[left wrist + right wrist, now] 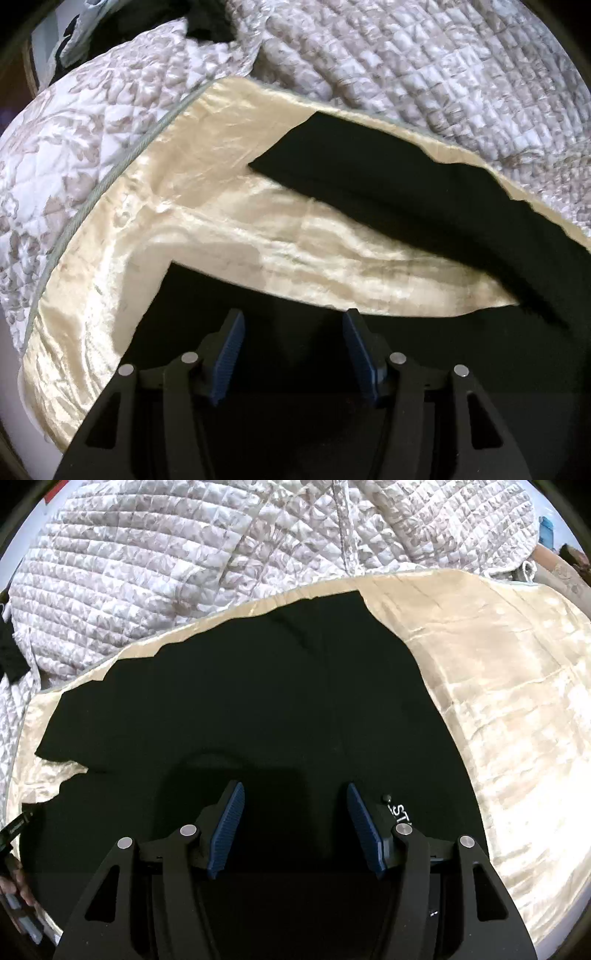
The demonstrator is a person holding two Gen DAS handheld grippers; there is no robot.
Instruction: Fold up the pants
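The left gripper point(293, 325) and the right gripper point(295, 799) both stand with blue pads apart, nothing between them, above the black fabric pants point(258, 701). The pants lie flat on a cream satin sheet point(498, 701); their legs point(406, 184) run lengthwise toward the left view's upper left.

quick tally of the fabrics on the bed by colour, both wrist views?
Black: 1, the pants, spread flat with their legs apart in the left wrist view.
Cream: 1, the satin sheet under the pants.
White and beige pattern: 1, the quilted cover bunched behind, as far as I can tell one piece.
Total: 3
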